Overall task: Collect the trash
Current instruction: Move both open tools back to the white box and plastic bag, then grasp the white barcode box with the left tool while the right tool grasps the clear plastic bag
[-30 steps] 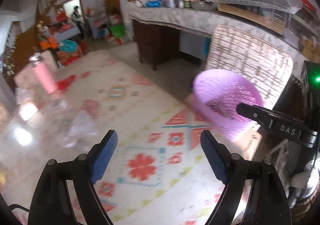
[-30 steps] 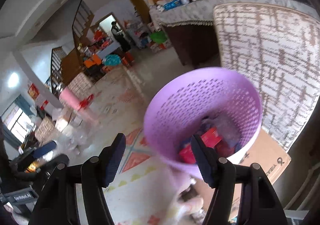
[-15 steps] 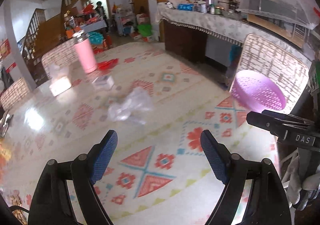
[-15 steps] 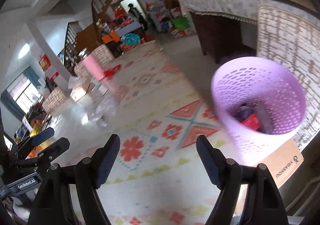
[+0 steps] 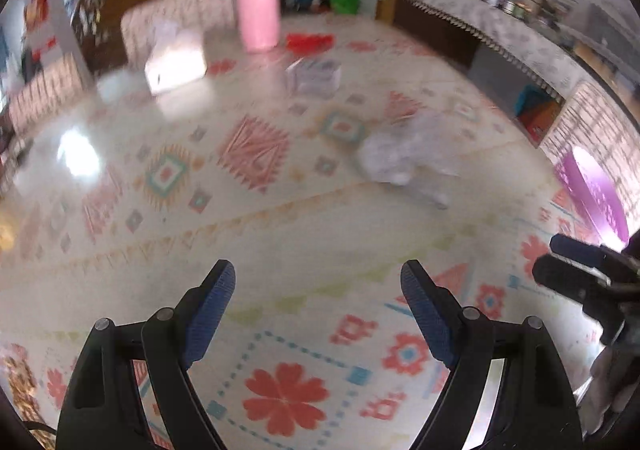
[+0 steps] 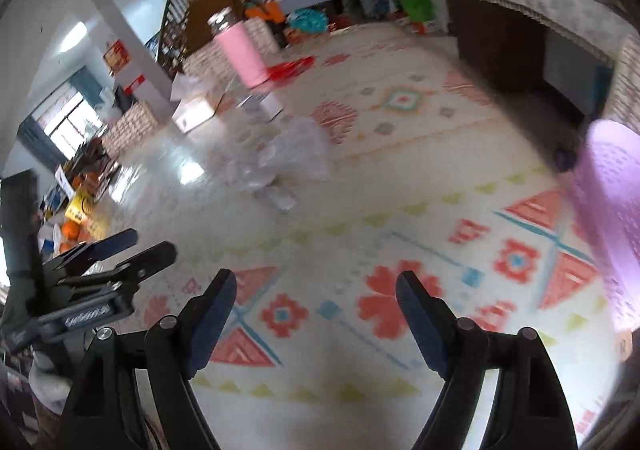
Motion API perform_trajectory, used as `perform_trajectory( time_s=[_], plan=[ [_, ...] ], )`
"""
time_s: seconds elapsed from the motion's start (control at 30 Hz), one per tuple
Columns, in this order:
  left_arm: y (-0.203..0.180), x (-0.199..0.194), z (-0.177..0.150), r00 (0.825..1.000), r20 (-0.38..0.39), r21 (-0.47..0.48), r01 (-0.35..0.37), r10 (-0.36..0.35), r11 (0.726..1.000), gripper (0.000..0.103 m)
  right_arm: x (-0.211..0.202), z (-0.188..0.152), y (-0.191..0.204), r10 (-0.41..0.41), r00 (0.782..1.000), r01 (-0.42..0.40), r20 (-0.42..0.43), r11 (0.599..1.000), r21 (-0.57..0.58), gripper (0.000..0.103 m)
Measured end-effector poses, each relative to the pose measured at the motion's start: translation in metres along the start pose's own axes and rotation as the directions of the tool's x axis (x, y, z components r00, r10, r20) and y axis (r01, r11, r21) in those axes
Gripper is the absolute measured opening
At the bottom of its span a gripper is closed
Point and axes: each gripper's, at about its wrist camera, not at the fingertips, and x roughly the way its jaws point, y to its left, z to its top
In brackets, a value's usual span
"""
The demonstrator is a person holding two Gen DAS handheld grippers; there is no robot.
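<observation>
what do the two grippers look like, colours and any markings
Both are black two-finger tools. The left gripper and right gripper have textured blue pads and silver pivot screws. White lettering, blurred, marks the left one's side in the right wrist view.

Pale tablecloth, bright motifs

The cream tablecloth (image 5: 304, 234) carries red flowers, coral diamonds and teal accents; the perforated basket (image 6: 612, 210) is lilac, the tall bottle (image 5: 258, 12) pink, the crumpled plastic bag (image 6: 292, 154) clear.
</observation>
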Motion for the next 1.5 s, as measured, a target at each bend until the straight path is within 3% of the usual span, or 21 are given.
perform_trajectory(
  time_s=[0.23,0.43,0.8,0.9,0.97,1.03,1.27,1.5],
  plan=[
    [0.041,0.036,0.032,0.997,-0.073,-0.096,0.012,-0.019,0.995,0.084,0.049,0.033,0.022,0.024,0.998,-0.024,-0.052,1.000,-0.001,0.086],
    [0.068,0.062,0.056,0.991,-0.120,-0.184,0.042,-0.065,0.982,0.084,0.077,0.073,0.031,-0.011,1.000,0.011,-0.010,1.000,0.004,0.091],
    [0.060,0.088,0.113,0.989,-0.107,-0.217,0.075,-0.100,0.973,0.084,0.111,0.090,0.034,-0.035,0.999,0.035,-0.003,0.999,0.000,0.092],
    [0.052,0.098,0.133,0.989,-0.107,-0.207,0.078,-0.102,0.975,0.084,0.111,0.089,0.034,-0.020,1.000,0.020,0.012,1.000,-0.004,0.080],
    [0.045,0.107,0.149,0.988,-0.112,-0.209,0.084,-0.109,0.974,0.084,0.110,0.089,0.037,0.020,1.000,-0.020,0.009,1.000,-0.012,0.060],
    [0.041,0.113,0.162,0.987,-0.113,-0.212,0.087,-0.113,0.973,0.084,0.110,0.087,0.041,0.029,1.000,-0.029,0.010,0.999,-0.028,0.052],
    [0.029,0.130,0.201,0.989,-0.106,-0.191,0.083,-0.104,0.978,0.084,0.115,0.082,0.043,0.070,0.997,-0.071,-0.012,0.997,-0.043,0.051],
    [0.016,0.161,0.213,0.981,-0.165,-0.165,0.075,-0.102,0.983,0.084,0.112,0.083,0.037,0.096,0.995,-0.097,-0.016,0.995,-0.028,0.049]
  ],
)
